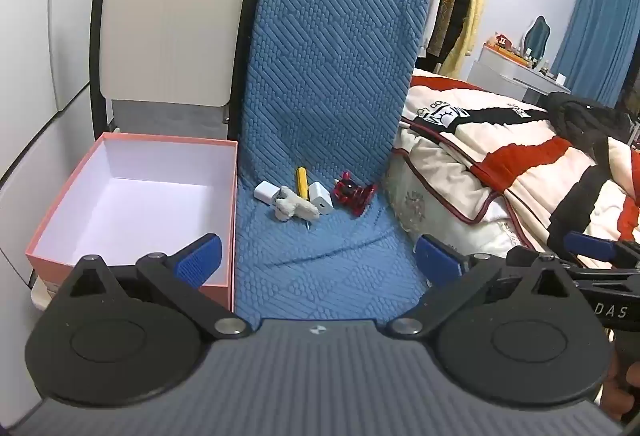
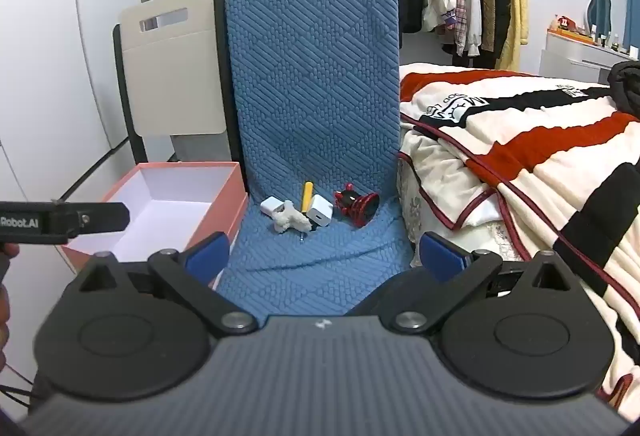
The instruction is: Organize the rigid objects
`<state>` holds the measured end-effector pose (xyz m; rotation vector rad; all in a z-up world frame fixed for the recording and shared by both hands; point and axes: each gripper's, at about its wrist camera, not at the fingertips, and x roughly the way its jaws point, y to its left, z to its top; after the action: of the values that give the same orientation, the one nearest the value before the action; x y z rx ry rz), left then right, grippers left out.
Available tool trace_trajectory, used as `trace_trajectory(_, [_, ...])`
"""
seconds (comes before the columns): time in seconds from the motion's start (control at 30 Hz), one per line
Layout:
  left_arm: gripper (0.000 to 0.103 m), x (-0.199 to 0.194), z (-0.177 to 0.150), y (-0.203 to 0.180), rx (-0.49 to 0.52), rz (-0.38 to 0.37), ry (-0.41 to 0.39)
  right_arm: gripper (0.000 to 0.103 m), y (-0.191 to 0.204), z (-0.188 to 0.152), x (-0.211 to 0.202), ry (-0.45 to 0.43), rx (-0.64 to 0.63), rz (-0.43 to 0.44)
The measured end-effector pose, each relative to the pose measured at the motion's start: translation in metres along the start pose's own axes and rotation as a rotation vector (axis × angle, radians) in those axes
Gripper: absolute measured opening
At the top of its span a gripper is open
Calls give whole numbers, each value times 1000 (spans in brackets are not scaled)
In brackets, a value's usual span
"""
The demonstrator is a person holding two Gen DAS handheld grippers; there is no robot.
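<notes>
Small things (image 1: 312,196) piled on the blue chair (image 1: 332,76) beside the pink box (image 1: 132,196), both grippers (image 1: 318,256) (image 2: 326,254) wide open, empty.

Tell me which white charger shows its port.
The right-hand white charger, beside the red toy, faces its port here; the left charger doesn't.

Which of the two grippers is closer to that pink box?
Left. The left gripper hangs right at the front corner of the pink box, one finger over its rim. The right gripper is in front of the blue chair seat, further to the right.
</notes>
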<state>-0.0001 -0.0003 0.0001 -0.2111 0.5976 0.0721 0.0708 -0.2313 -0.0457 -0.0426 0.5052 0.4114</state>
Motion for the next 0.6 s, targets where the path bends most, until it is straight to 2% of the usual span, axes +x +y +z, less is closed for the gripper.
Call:
trace_trajectory(0.2, [103,1,-2,-4,24,0,-5,103,11,-4,3,12,-18,-10])
trace_trajectory(0.37, [103,-5,-1,8,1,-12,-25,103,23,-2,4,22,-30,-6])
trace_trajectory(0.6, [103,-1,-3,16,-12,-3,-5,103,25,-6,8,24,-37,-6])
